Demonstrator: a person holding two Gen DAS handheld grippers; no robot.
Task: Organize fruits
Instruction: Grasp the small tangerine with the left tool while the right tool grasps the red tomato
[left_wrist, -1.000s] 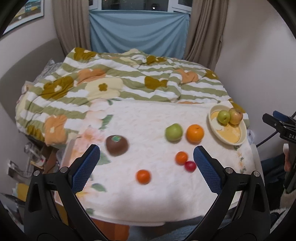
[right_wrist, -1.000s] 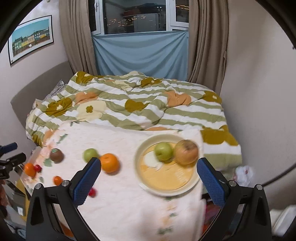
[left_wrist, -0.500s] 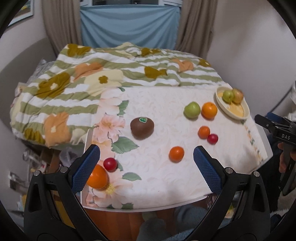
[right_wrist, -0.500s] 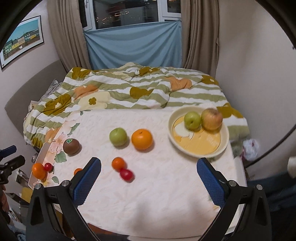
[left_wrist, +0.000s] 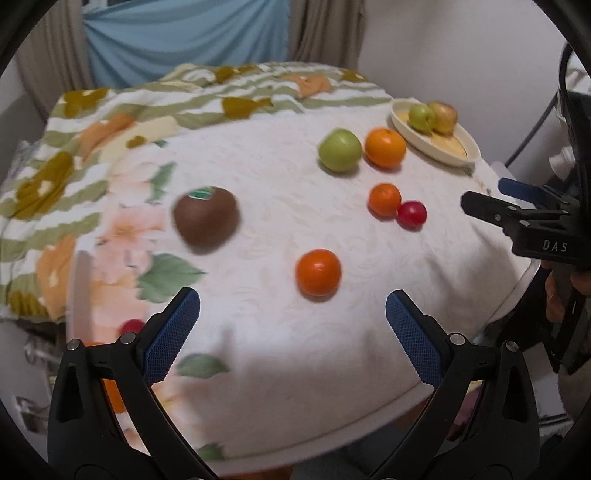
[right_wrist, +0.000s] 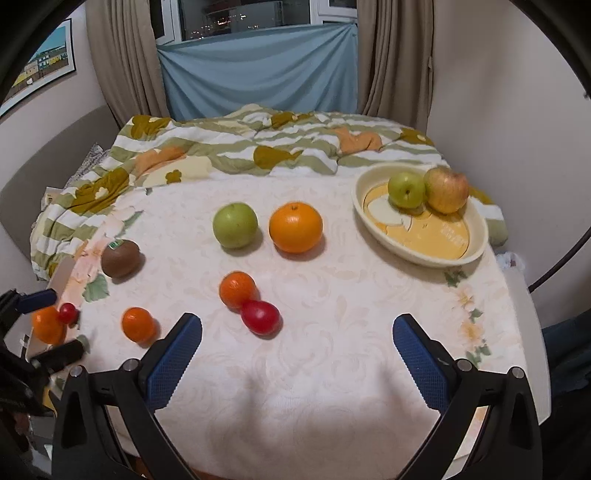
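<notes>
While most of the fruits lie loose on the white tablecloth (right_wrist: 332, 369), two are in the cream plate (right_wrist: 476, 254) at the far right: a small green apple (right_wrist: 405, 189) touching a reddish-yellow apple (right_wrist: 446, 189). Left of the plate, a larger green apple (right_wrist: 235, 224) and a big orange (right_wrist: 295, 226) sit close together. Nearer to the cameras, a small mandarin (right_wrist: 237, 288) touches a red tomato (right_wrist: 260, 316); another mandarin (right_wrist: 138, 324) lies apart to the left. A brown kiwi (right_wrist: 120, 257) with a green sticker rests near the left edge, where also an orange fruit (right_wrist: 48, 325) and a small red one (right_wrist: 68, 312) sit together. The right gripper (right_wrist: 297, 345) is spread wide and holds nothing, low over the cloth. The left gripper (left_wrist: 291, 319) is also wide open and empty. Behind the table is a flowered striped blanket (right_wrist: 258, 147).
</notes>
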